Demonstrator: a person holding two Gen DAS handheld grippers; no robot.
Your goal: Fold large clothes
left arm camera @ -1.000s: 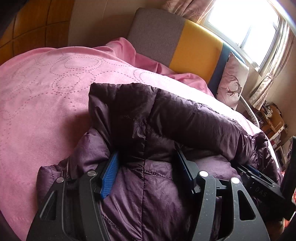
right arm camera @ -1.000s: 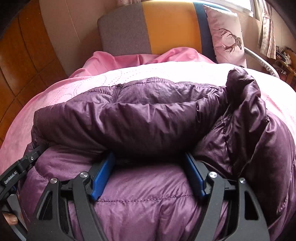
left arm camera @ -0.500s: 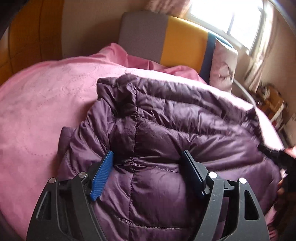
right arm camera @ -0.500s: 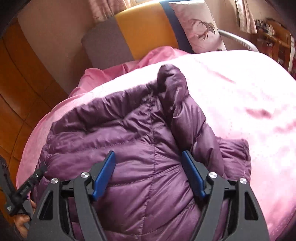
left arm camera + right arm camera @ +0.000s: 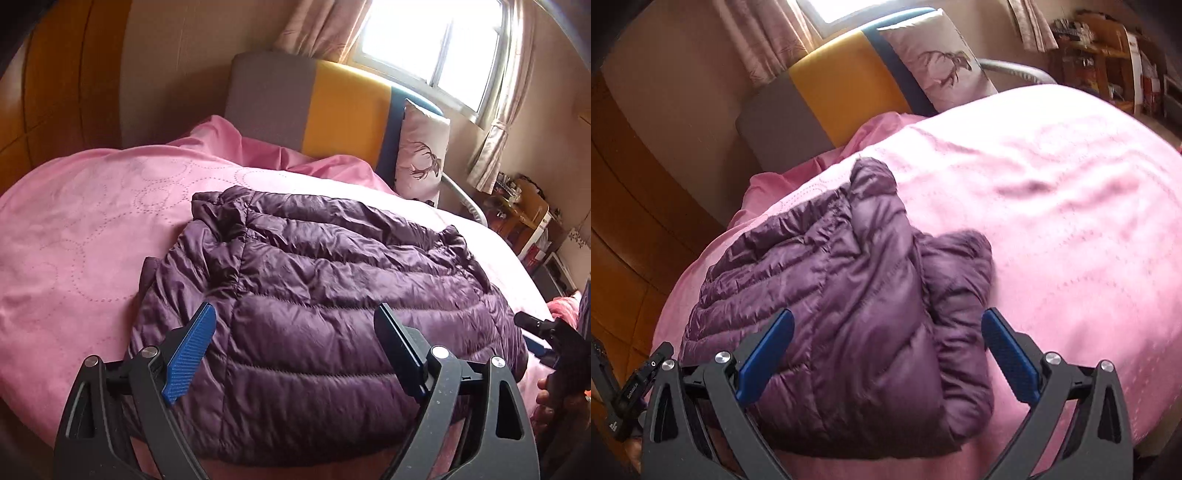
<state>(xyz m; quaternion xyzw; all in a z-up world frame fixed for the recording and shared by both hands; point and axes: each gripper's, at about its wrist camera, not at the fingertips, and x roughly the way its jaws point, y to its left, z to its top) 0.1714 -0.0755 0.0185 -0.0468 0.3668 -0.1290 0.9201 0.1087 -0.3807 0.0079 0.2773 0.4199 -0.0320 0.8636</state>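
Pink bedspread (image 5: 92,229) covers the bed, w/ a grey-yellow-blue headboard (image 5: 314,110) and a deer-print pillow (image 5: 421,155) at the far end. Purple puffer jacket (image 5: 314,280) lies folded on the spread at its near edge, quilted side up. Left gripper (image 5: 295,350) hangs above the jacket's near part; jaws have just been opening, now apart, pads off the fabric. Right gripper (image 5: 886,354) same: jaws just opened wide, above the jacket's near right part, gripping nothing.
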